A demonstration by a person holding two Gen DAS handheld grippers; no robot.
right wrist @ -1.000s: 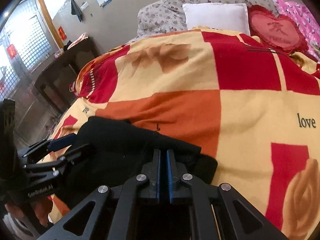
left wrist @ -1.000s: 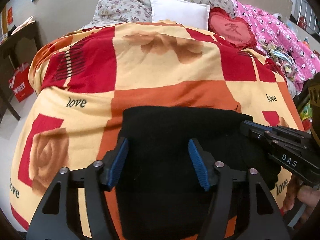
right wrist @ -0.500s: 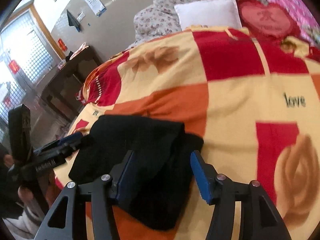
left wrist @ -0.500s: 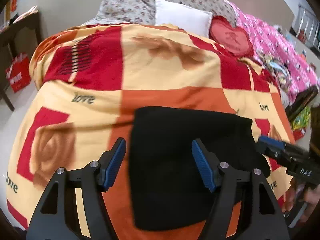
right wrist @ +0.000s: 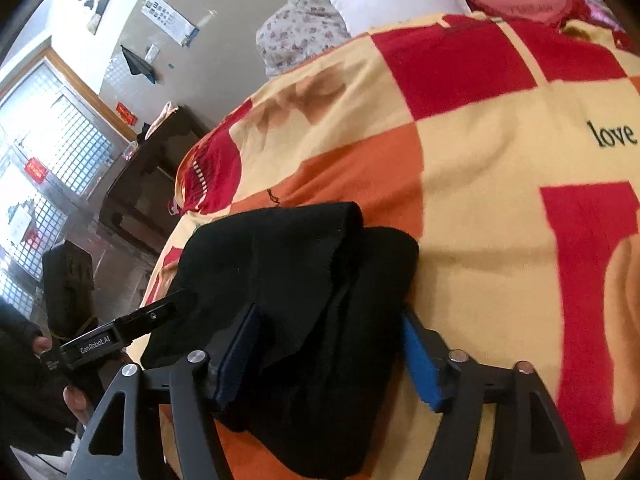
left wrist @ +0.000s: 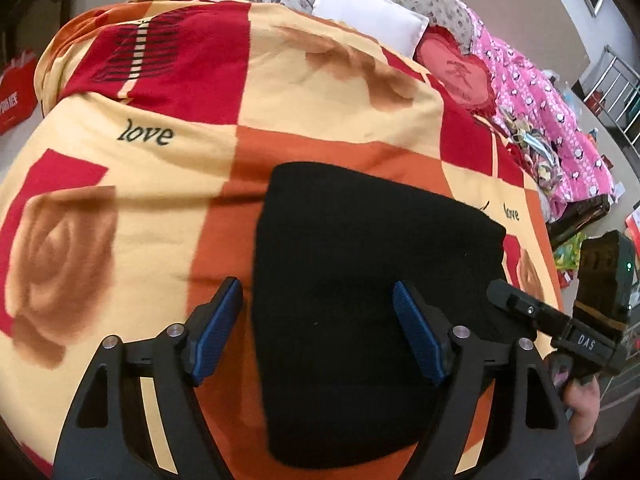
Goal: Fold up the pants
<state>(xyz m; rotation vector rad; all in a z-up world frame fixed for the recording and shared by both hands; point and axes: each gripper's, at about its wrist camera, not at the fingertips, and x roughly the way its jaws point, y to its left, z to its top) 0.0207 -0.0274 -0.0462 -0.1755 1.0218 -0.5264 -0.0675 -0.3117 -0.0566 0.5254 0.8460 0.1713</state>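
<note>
Fingers of both my left gripper [left wrist: 316,330] and right gripper [right wrist: 332,356] have just been opening, empty, over the folded black knit pants [left wrist: 360,280] on the checked rose-print bed blanket [left wrist: 320,80]; fold looks basically done.

Folded black pants [left wrist: 360,280] lying near bed edge, occupying spot right ahead of you. Blanket [left wrist: 320,92] stretching bare far of pants and left; you are getting free passage there. Far end: white pillow [left wrist: 368,28] and red heart cushion [left wrist: 460,68] blocking. Far right: pink quilt [left wrist: 540,92] piling up with clutter. Right gripper [left wrist: 516,304] hovering at pants' right edge, left gripper [right wrist: 176,304] at left edge; each crowding other's side. Dark table [right wrist: 152,168] standing left beyond bed.
</note>
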